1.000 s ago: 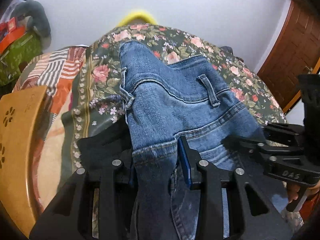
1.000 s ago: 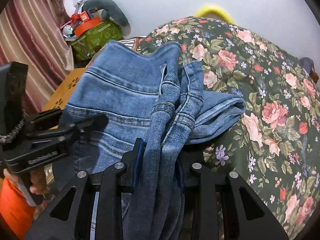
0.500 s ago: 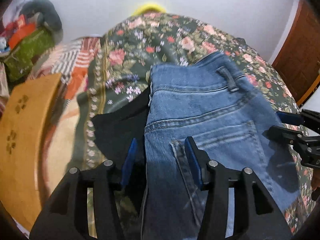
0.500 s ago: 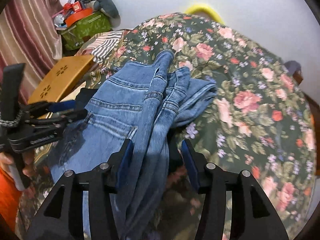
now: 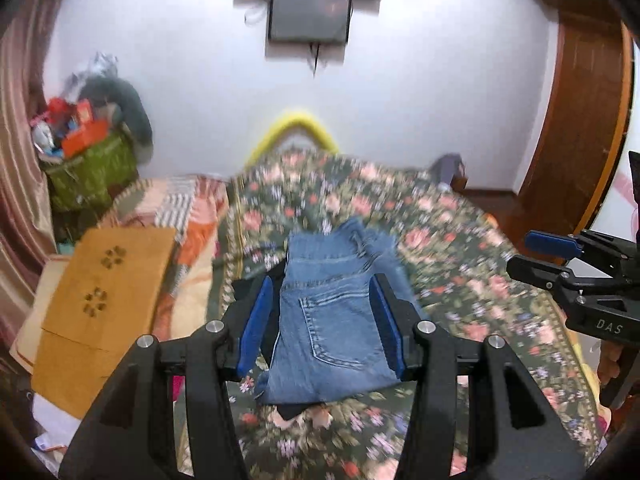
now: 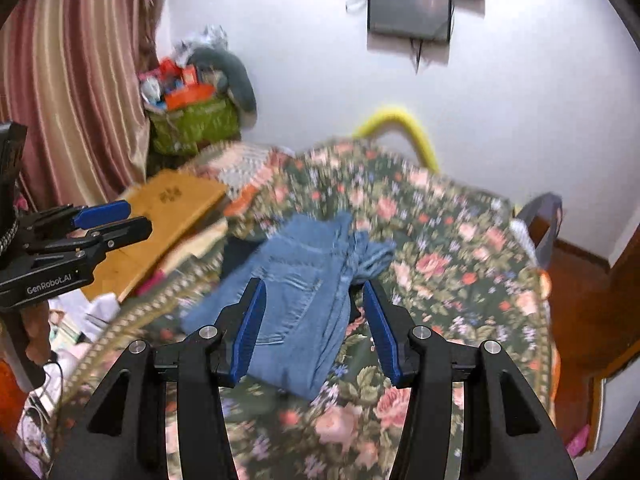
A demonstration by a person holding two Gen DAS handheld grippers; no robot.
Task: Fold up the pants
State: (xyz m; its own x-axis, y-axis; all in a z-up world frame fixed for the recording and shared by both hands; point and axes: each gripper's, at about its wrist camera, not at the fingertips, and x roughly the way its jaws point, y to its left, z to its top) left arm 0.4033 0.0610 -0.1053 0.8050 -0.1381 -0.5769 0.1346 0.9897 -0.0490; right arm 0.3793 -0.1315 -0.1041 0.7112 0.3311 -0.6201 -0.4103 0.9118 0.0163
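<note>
Denim pants (image 5: 332,320) folded on floral bedspread (image 5: 460,280), both grippers (image 5: 324,328) (image 6: 316,324) raised above, jaws wide, empty.

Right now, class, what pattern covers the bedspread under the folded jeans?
Pink and red flowers on dark green bedspread, clearest in the right wrist view.

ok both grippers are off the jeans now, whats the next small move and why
Probably bring the right gripper down to tuck in the loose flap. The jeans lie folded on the floral bedspread, both grippers open and empty, left gripper included, but one edge fans out at the far right.
</note>
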